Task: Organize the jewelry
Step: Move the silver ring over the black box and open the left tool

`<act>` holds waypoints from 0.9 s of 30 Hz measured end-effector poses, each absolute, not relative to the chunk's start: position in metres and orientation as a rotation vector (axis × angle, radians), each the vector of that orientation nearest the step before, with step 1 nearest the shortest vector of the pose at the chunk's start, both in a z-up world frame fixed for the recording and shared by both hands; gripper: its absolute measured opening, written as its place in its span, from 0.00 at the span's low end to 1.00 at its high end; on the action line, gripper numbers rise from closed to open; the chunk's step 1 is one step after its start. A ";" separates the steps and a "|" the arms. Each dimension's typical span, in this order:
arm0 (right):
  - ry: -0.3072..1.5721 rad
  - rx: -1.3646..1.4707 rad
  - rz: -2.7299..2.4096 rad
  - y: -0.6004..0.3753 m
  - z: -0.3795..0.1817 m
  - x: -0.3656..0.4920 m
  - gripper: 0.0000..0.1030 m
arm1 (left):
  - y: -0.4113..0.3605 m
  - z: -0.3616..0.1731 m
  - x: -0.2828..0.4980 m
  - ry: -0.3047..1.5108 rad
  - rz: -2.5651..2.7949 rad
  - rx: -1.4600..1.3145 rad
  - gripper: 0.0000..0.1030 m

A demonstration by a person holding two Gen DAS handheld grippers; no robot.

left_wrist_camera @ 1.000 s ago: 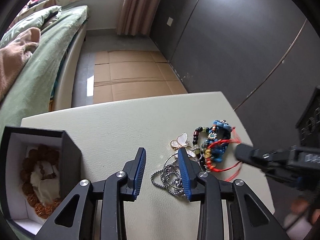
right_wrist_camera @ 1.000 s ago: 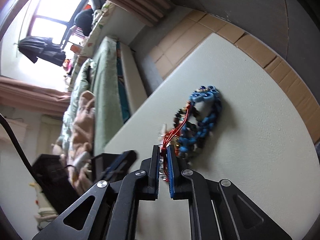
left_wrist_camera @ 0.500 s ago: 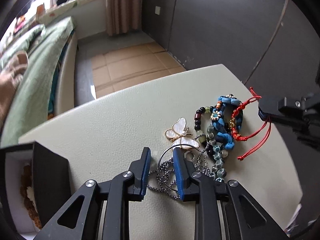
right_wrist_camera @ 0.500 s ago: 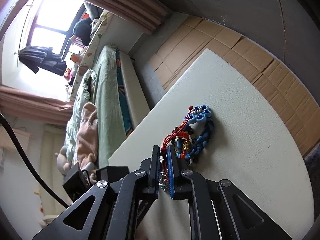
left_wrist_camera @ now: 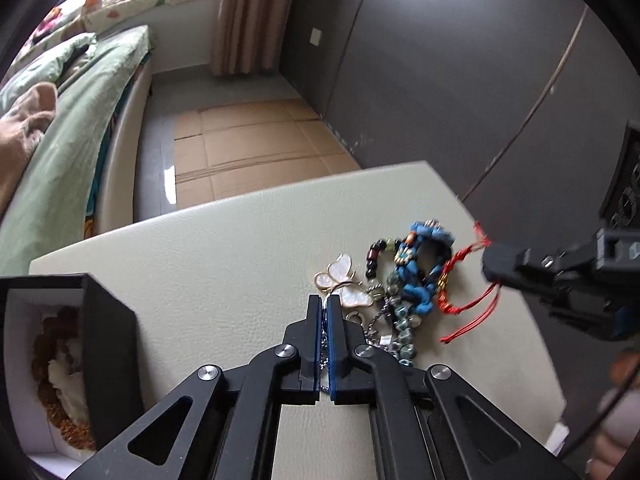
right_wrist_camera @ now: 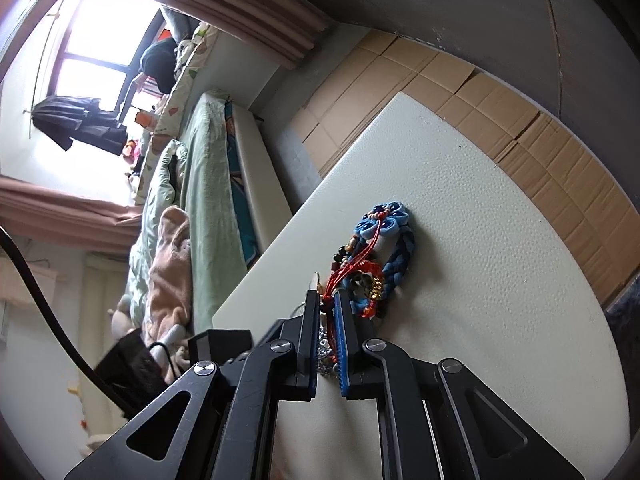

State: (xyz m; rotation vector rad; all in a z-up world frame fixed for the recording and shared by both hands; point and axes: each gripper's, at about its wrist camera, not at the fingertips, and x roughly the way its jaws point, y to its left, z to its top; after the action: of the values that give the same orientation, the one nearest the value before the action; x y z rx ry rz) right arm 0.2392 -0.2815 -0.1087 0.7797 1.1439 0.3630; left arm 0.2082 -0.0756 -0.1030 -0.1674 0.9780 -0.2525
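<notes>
- The left gripper [left_wrist_camera: 323, 304] has its fingers [left_wrist_camera: 314, 332] clenched on the silver ball chain [left_wrist_camera: 325, 354], whose beads show in the thin slit between the blue pads.
- The chain's loops lie just right of those fingers, tangled with a metal ring [left_wrist_camera: 354, 317] at the near end of the jewelry pile.
- A white butterfly pendant [left_wrist_camera: 344, 282] with gold rims lies on the surface [left_wrist_camera: 224, 264] touching the tips of the left fingers.
- Beyond it, toward the surface's right edge, lie a dark bead bracelet [left_wrist_camera: 376, 256], a blue braided bracelet [left_wrist_camera: 420, 268] and a string of grey-green beads [left_wrist_camera: 402, 320], all heaped together.
- The right gripper [right_wrist_camera: 329, 304] has its fingers [right_wrist_camera: 343, 328] clamped on the knot of the red cord bracelet [right_wrist_camera: 370, 276]; the cord is drawn off the pile, with loose tails hanging toward the right edge.
- In the left wrist view that gripper's tip [left_wrist_camera: 502, 264] hovers over the surface's right edge.
- A black box [left_wrist_camera: 100, 320] with a white lining stands open at the near left corner of the surface, holding a brown seed bracelet [left_wrist_camera: 48, 344].
</notes>
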 end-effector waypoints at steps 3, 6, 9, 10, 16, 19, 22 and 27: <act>1.132 0.772 0.391 -0.278 -0.106 0.237 0.09 | -0.065 -0.092 0.203 0.955 -0.247 -0.217 0.01; 1.117 0.756 0.421 -0.272 -0.101 0.234 0.09 | -0.057 -0.083 0.197 0.933 -0.239 -0.252 0.01; 1.100 0.746 0.457 -0.266 -0.096 0.231 0.09 | -0.049 -0.074 0.188 0.908 -0.237 -0.282 0.01; 1.093 0.739 0.467 -0.263 -0.095 0.229 0.09 | -0.047 -0.071 0.185 0.899 -0.235 -0.286 0.01; 1.046 0.723 0.546 -0.249 -0.084 0.219 0.09 | -0.030 -0.053 0.166 0.844 -0.210 -0.298 0.01; 1.016 0.718 0.591 -0.240 -0.078 0.213 0.09 | -0.019 -0.048 0.159 0.828 -0.196 -0.313 0.01; 0.993 0.712 0.631 -0.230 -0.074 0.207 0.09 | -0.008 -0.042 0.153 0.814 -0.168 -0.318 0.01; 0.986 0.697 0.666 -0.213 -0.072 0.200 0.09 | 0.010 -0.039 0.142 0.800 -0.125 -0.344 0.01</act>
State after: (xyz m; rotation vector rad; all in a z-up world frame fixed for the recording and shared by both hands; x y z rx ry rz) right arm 0.2001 -0.2132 -0.0724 0.6975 0.9858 0.6662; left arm 0.1421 0.0100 -0.0389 -0.3435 0.8004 -0.1254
